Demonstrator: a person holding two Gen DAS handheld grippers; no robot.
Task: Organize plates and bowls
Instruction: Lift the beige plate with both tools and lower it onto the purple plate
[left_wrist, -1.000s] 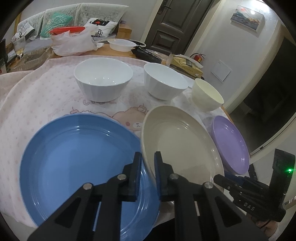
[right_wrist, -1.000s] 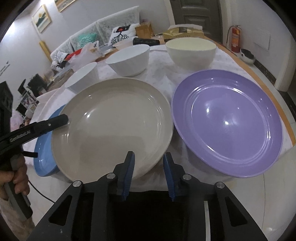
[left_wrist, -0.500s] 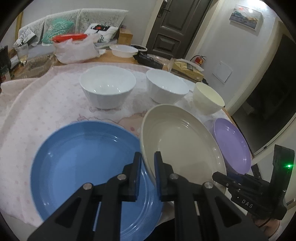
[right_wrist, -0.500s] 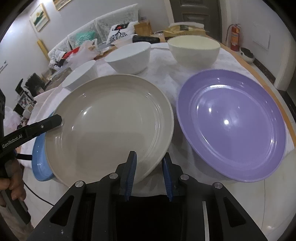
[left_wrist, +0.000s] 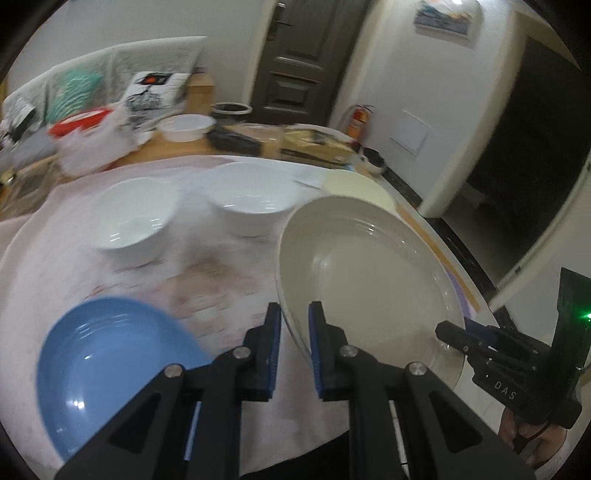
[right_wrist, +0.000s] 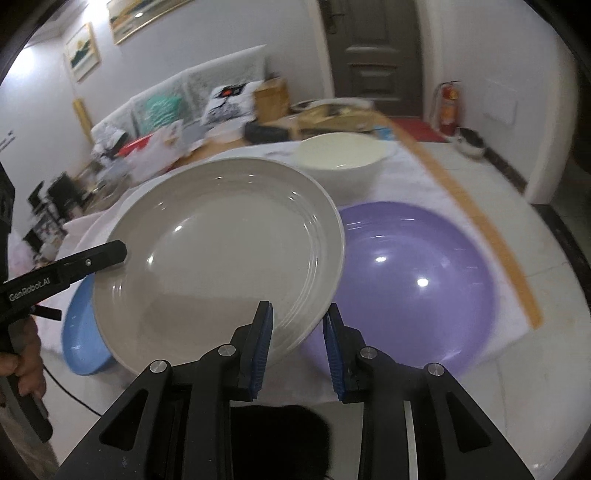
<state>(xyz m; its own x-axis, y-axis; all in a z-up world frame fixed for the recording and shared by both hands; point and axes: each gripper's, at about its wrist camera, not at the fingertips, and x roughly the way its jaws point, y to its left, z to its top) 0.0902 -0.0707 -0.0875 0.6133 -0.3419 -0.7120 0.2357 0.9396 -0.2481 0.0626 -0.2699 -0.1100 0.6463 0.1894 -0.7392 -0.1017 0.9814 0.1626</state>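
My left gripper (left_wrist: 294, 325) is shut on the left rim of the beige plate (left_wrist: 365, 273) and holds it tilted above the table. My right gripper (right_wrist: 297, 334) is shut on the same beige plate (right_wrist: 221, 266) at its near rim. The blue plate (left_wrist: 110, 369) lies on the cloth at the lower left, and shows under the beige plate in the right wrist view (right_wrist: 83, 332). The purple plate (right_wrist: 413, 280) lies to the right, partly under the beige plate. Two white bowls (left_wrist: 136, 218) (left_wrist: 253, 197) and a cream bowl (right_wrist: 345, 158) stand behind.
A pink patterned cloth (left_wrist: 207, 280) covers the round table. Behind it stand a small white dish (left_wrist: 186, 127), a red-lidded box with a plastic bag (left_wrist: 83, 136) and dark items (left_wrist: 236, 142). A door and a fire extinguisher (right_wrist: 448, 107) are at the back.
Both grippers have lifted the beige plate off the table and carried it to the right, over the purple plate's edge. The blue plate stays where it was.
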